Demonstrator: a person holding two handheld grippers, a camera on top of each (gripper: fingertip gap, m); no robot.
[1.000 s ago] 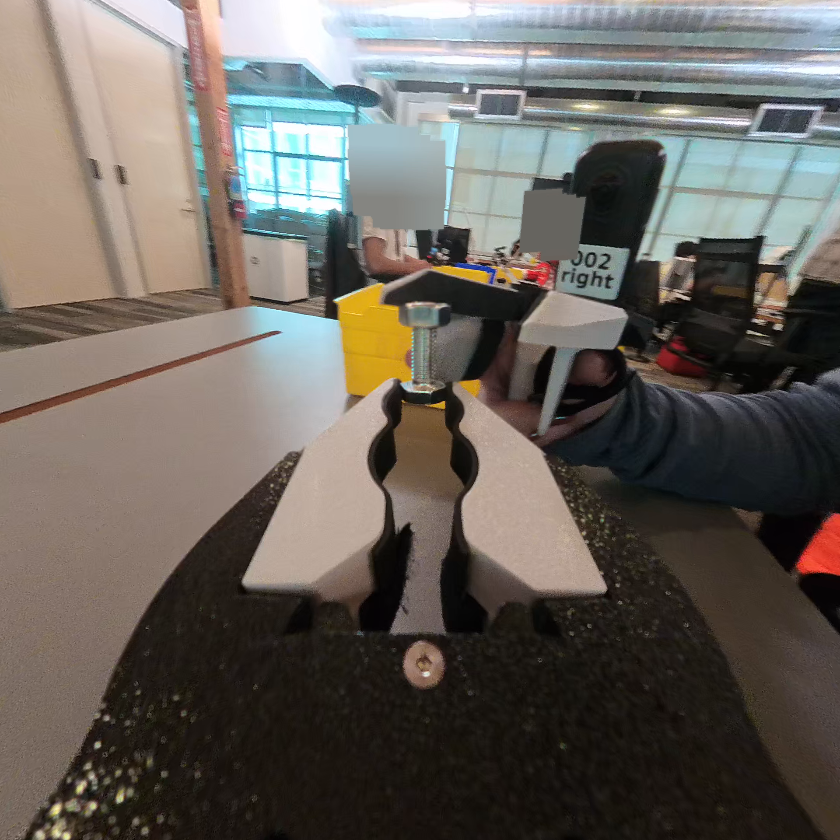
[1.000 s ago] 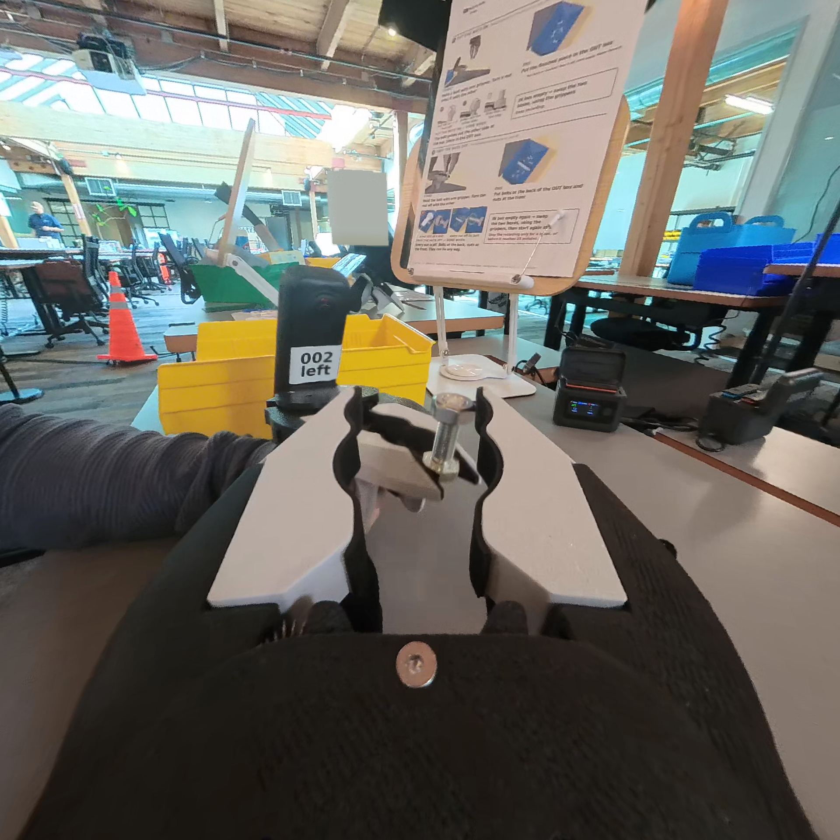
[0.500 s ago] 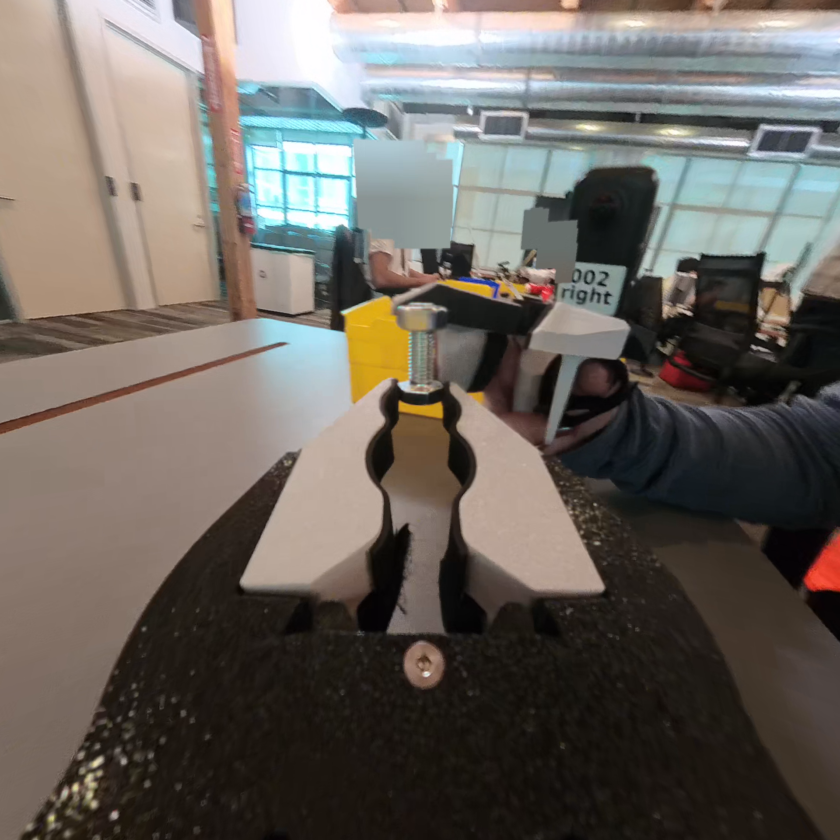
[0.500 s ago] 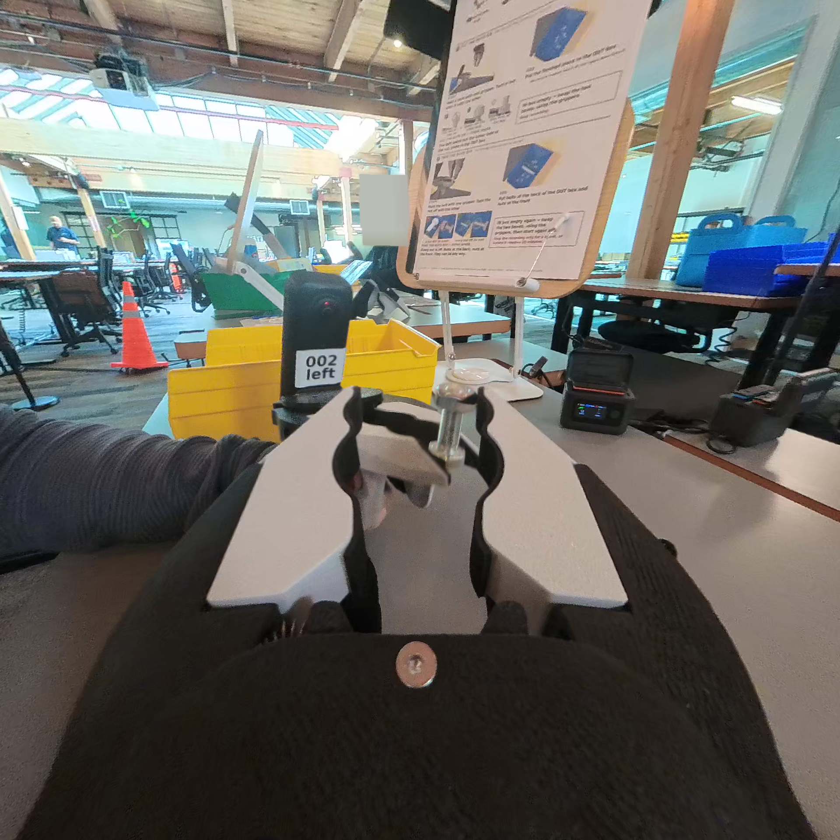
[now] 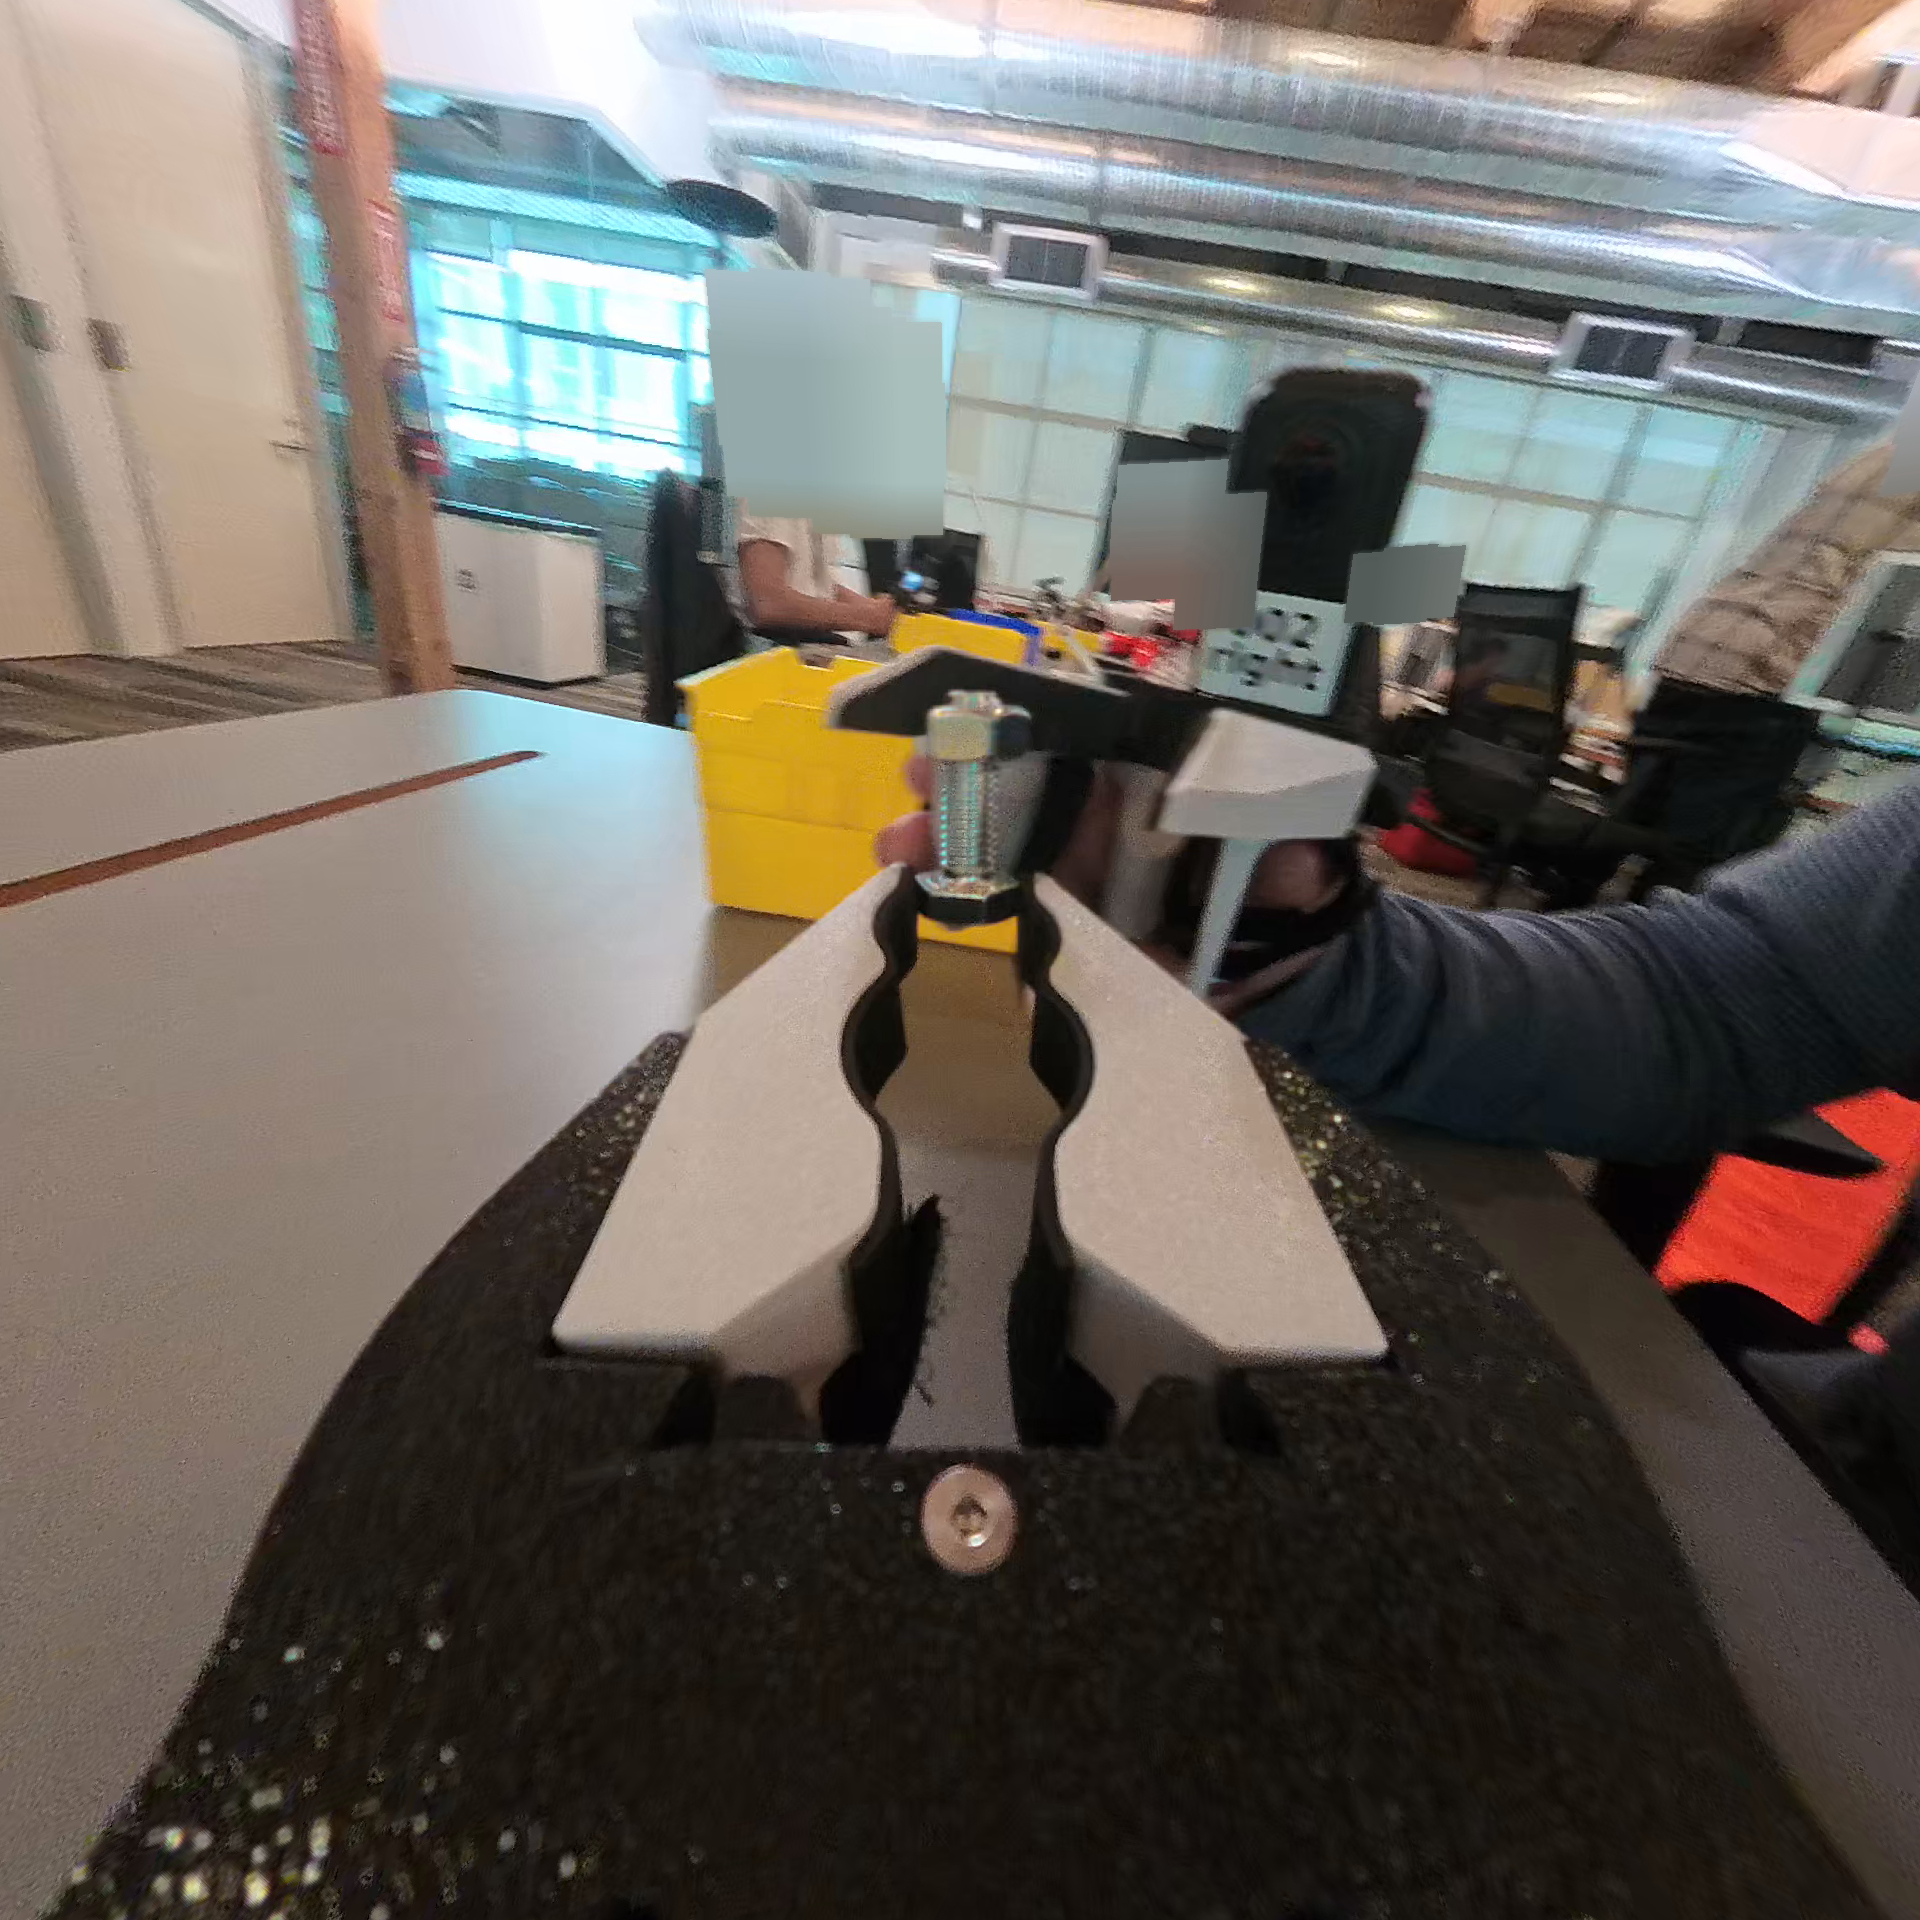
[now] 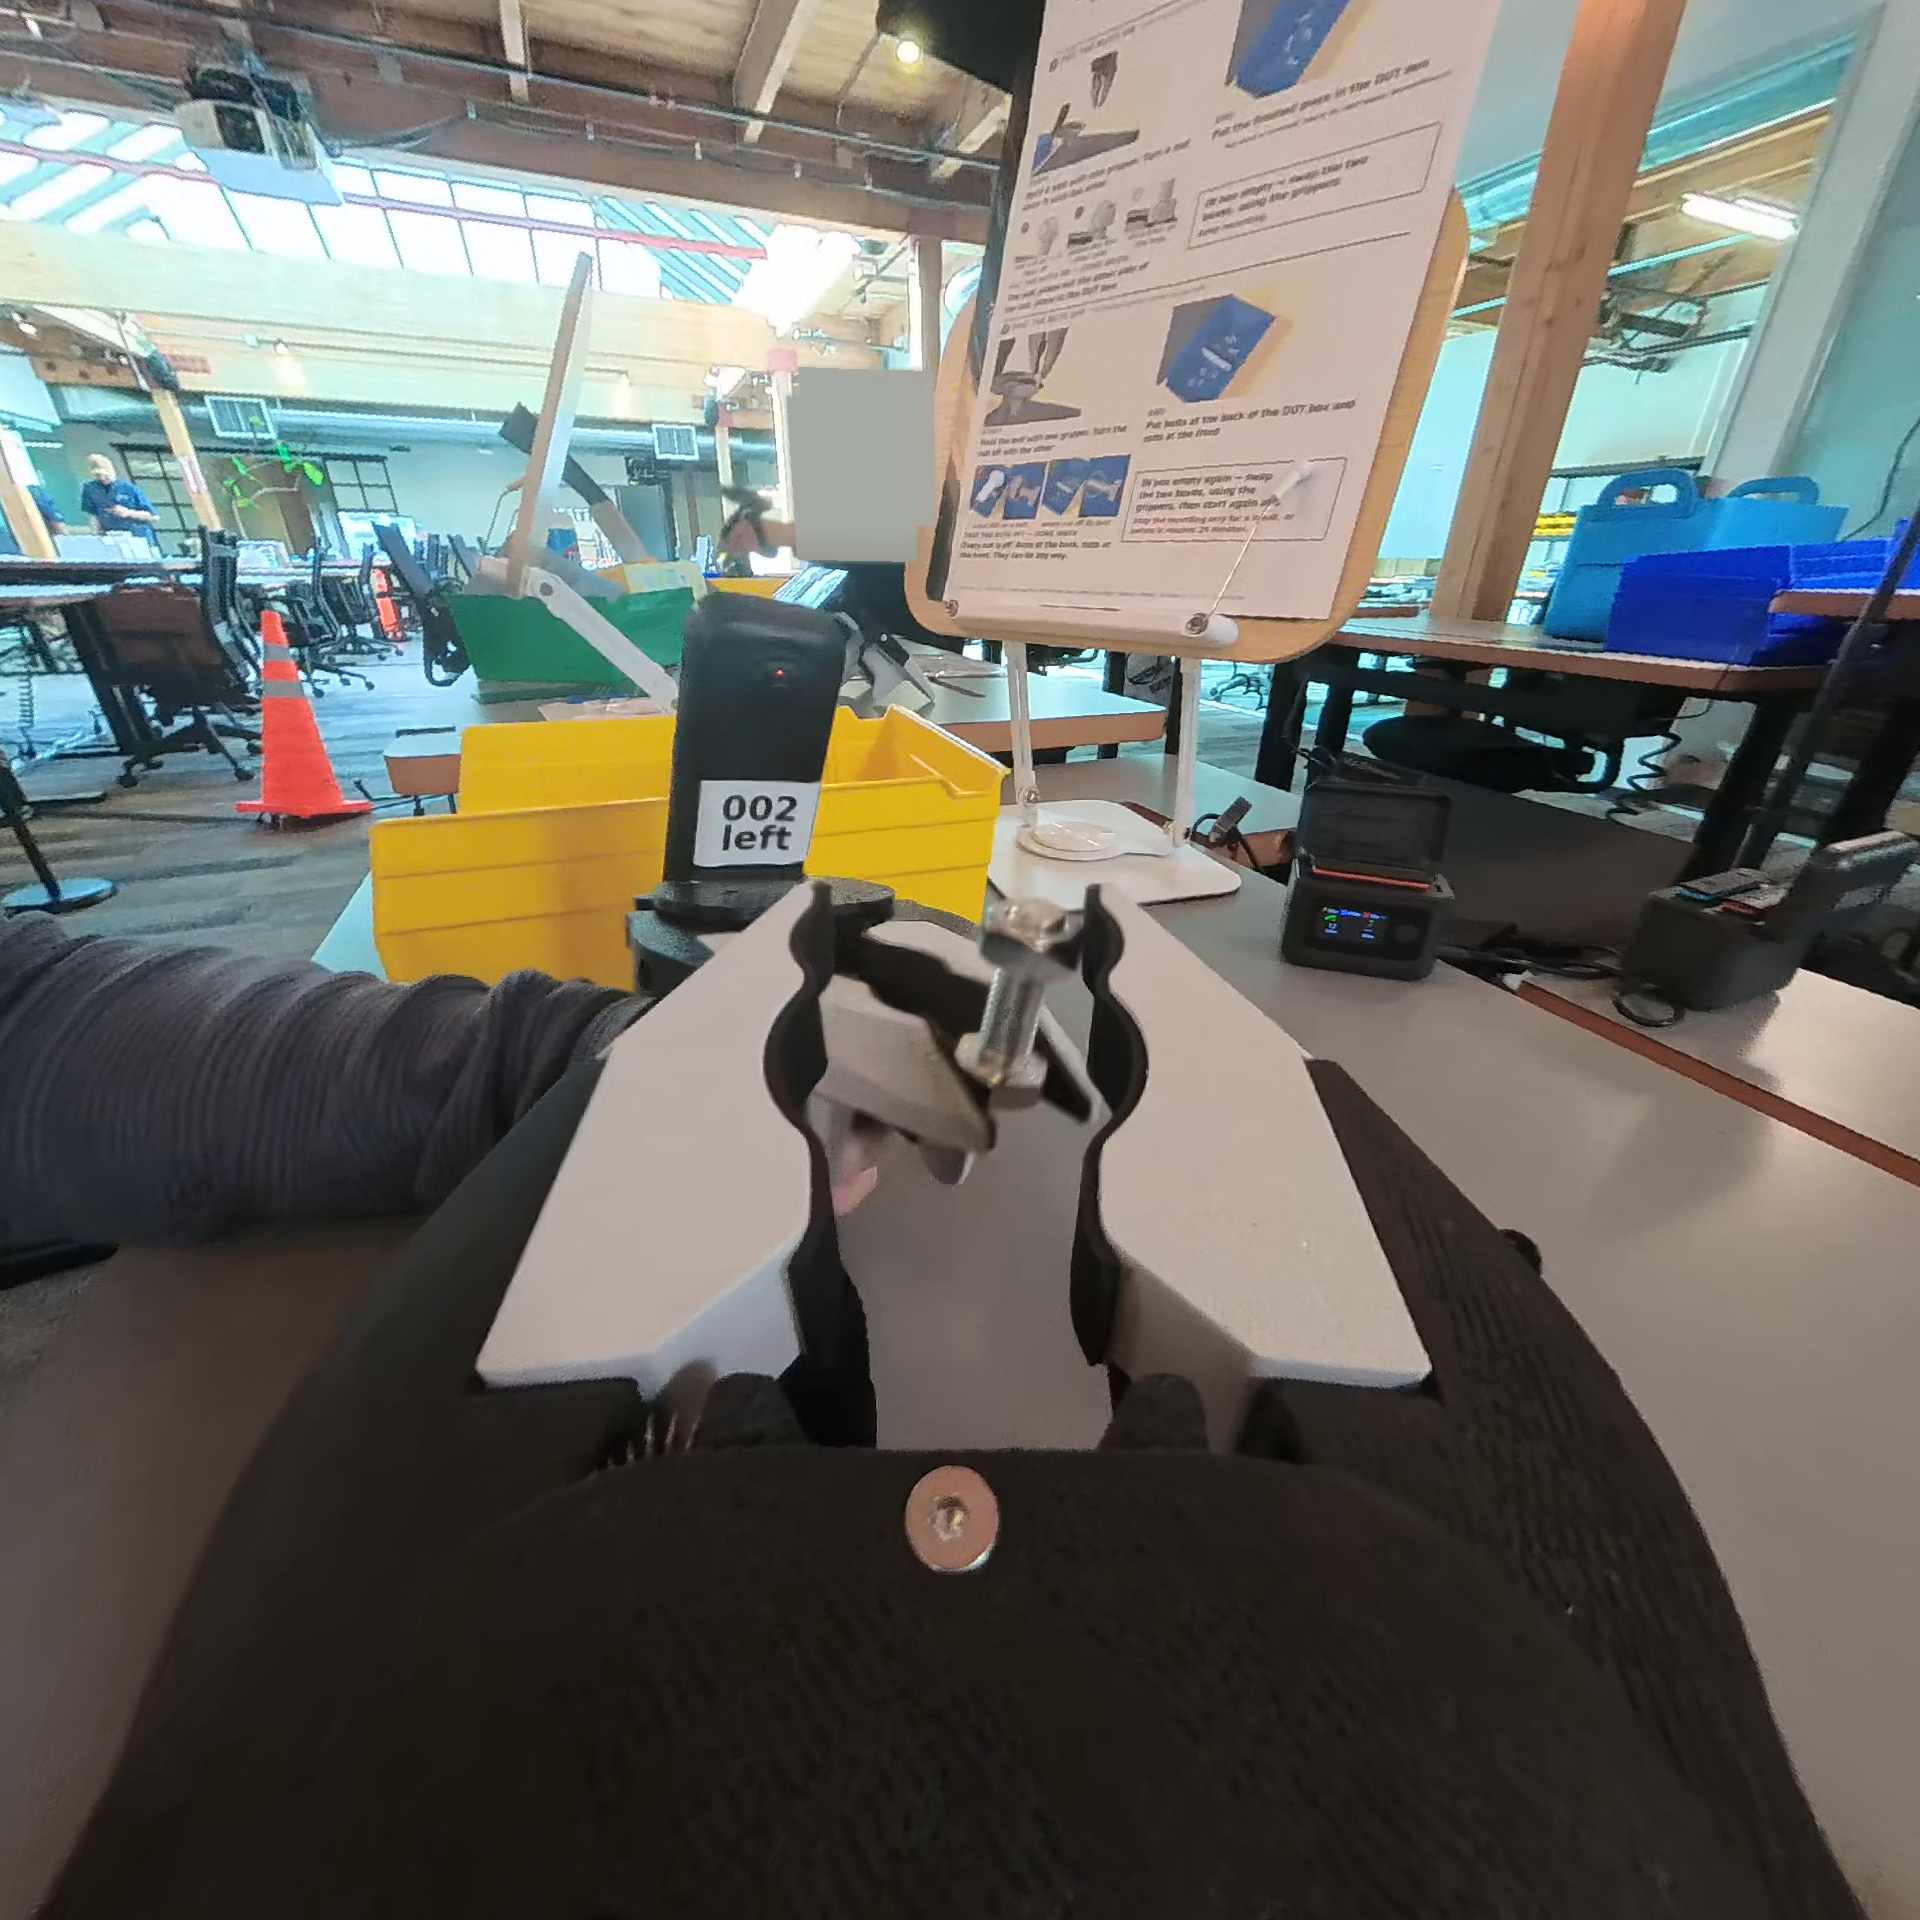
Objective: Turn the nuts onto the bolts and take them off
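One bolt [image 5: 969,800], one nut [image 5: 966,896]: my left gripper [image 5: 966,902] pinches the nut at its tips, my right gripper [image 6: 1023,928] clamps the bolt head, above the table [image 5: 312,987] before stacked yellow bins [image 6: 561,831].

Daylight floods the workshop through a glass wall [image 5: 1558,488] in the left wrist view and roof skylights [image 6: 343,223] in the right wrist view, both blown out to near white, leaving the grey counter [image 5: 312,1039] evenly lit with only soft shadows. The wide-angle lenses bow the posts and ceiling ducts [image 5: 1247,177] toward the frame edges (most plainly at the corners). The left wrist view is smeared with motion blur across the background, while the bolt [image 5: 971,805] stays fairly crisp; the right wrist view is sharper, its black foreground housing dark and soft.
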